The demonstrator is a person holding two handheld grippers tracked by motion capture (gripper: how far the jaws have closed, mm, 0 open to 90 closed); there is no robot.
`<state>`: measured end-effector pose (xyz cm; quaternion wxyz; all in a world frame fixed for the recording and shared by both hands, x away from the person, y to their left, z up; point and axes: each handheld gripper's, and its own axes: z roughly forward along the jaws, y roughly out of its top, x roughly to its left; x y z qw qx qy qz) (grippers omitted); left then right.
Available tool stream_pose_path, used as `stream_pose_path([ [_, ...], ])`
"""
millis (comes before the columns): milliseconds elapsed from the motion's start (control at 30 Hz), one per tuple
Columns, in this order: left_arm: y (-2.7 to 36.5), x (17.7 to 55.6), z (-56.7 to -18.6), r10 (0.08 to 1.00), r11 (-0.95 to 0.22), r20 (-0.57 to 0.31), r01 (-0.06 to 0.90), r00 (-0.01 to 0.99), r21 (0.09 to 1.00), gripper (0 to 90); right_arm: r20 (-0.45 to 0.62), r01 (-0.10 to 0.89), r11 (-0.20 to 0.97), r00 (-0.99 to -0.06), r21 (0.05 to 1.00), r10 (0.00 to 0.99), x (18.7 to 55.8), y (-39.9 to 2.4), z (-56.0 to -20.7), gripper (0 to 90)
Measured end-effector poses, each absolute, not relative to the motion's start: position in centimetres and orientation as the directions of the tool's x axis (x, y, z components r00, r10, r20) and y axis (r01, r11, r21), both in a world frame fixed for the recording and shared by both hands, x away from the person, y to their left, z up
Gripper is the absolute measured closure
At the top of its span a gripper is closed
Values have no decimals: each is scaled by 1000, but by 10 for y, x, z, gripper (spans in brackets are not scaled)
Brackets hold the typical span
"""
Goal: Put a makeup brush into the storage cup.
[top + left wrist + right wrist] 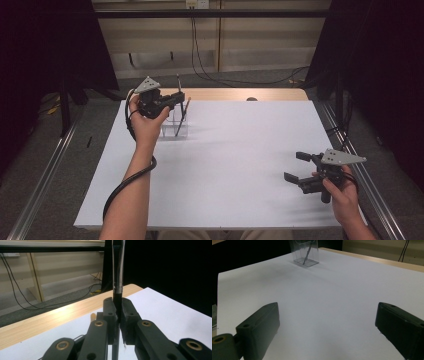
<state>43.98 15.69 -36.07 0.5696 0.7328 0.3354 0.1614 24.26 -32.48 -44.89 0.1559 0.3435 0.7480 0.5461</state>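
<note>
My left gripper (179, 98) is held up over the back left of the white sheet, shut on a slim dark pen (178, 82) that stands upright. In the left gripper view the jaws (118, 312) pinch the pen (118, 270) just below its silvery band. Right under it stands a clear plastic holder (175, 127) with another dark pen (183, 116) leaning inside. My right gripper (295, 166) rests low at the front right, open and empty. In the right gripper view its jaws (327, 325) are spread wide, with the holder (305, 252) far off.
A white sheet (235, 160) covers most of the wooden table (235, 94). A small dark object (251, 99) lies at the sheet's back edge. Black curtains hang at both sides, and cables trail across the floor behind the table.
</note>
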Motion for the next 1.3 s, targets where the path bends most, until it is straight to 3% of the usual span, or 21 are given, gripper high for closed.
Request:
stream_pose_path([
  [1300,152,458,-387,722,-121,-144,328,676,937,840,146,339,161,-721,927,677,244,-325,-449,53],
])
